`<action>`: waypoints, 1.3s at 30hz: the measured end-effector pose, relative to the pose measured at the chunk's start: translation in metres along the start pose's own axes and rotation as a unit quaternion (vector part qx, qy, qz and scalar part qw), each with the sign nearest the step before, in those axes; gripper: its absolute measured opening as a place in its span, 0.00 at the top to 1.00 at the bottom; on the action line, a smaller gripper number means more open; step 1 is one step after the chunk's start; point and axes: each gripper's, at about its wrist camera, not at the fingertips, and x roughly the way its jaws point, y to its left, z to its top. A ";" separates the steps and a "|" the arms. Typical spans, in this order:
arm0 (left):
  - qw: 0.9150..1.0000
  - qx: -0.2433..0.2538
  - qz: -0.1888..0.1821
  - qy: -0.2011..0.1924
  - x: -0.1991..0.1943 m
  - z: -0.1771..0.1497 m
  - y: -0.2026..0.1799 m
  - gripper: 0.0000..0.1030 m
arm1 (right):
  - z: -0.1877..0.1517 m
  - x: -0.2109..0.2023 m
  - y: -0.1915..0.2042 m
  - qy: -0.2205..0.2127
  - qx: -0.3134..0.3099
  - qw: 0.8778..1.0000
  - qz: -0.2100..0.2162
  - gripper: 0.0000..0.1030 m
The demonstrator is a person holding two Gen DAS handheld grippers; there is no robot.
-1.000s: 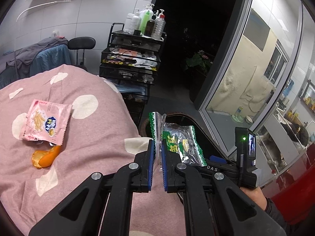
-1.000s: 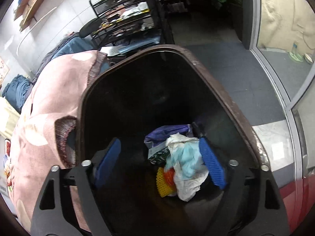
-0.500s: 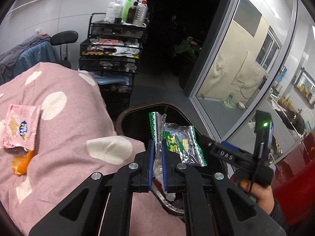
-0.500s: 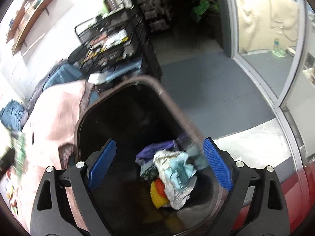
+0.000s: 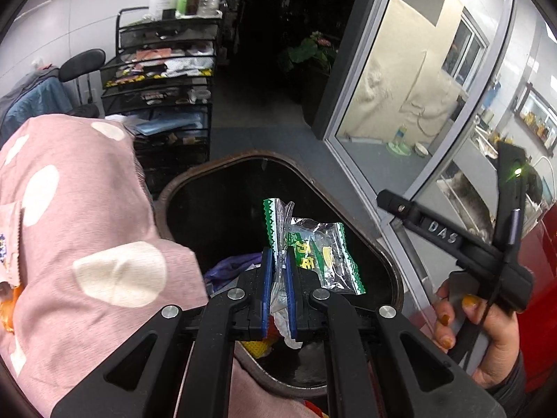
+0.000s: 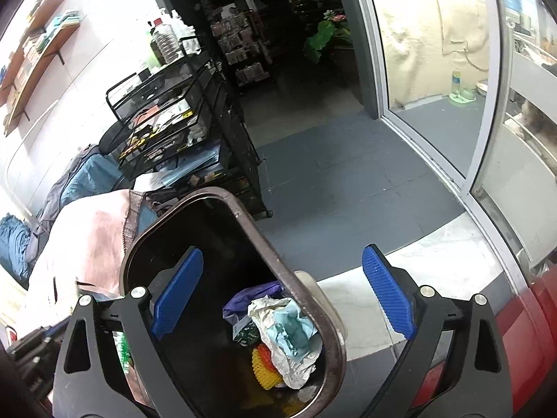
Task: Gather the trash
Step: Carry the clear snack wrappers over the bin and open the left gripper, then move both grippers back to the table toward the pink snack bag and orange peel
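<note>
My left gripper is shut on a clear and green snack wrapper, which hangs over the mouth of the dark trash bin. Inside the bin lie crumpled white and teal paper, a yellow mesh piece and a purple bag. My right gripper stands wide open above the bin's right rim, with nothing between its blue pads. A hand holds it to the right of the bin. A pink wrapper and orange peel lie on the spotted pink blanket at the far left.
A black wire cart with bottles on top stands behind the bin. A glass door runs along the right, with grey floor before it. A red surface lies at the lower right. A potted plant sits in the dark doorway.
My left gripper carried the green wrapper rightward, from over the blanket's edge to over the bin. My right gripper rose and pulled back from inside the bin, and its jaws widened a little.
</note>
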 end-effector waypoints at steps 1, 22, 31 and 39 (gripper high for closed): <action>1.000 0.001 0.002 0.003 0.003 0.000 -0.001 0.92 | 0.000 -0.001 -0.001 -0.001 0.001 1.000 -0.001 0.11; 0.999 0.042 0.032 -0.013 0.010 -0.002 -0.008 0.08 | 0.001 0.000 -0.008 0.001 0.012 1.000 -0.004 0.09; 0.997 0.031 0.031 -0.057 -0.025 -0.008 0.000 0.05 | -0.002 -0.006 -0.002 -0.010 -0.003 1.000 0.013 0.08; 0.994 0.009 0.017 -0.108 -0.071 -0.021 0.017 0.05 | -0.007 -0.016 0.024 -0.020 -0.030 0.998 0.042 0.07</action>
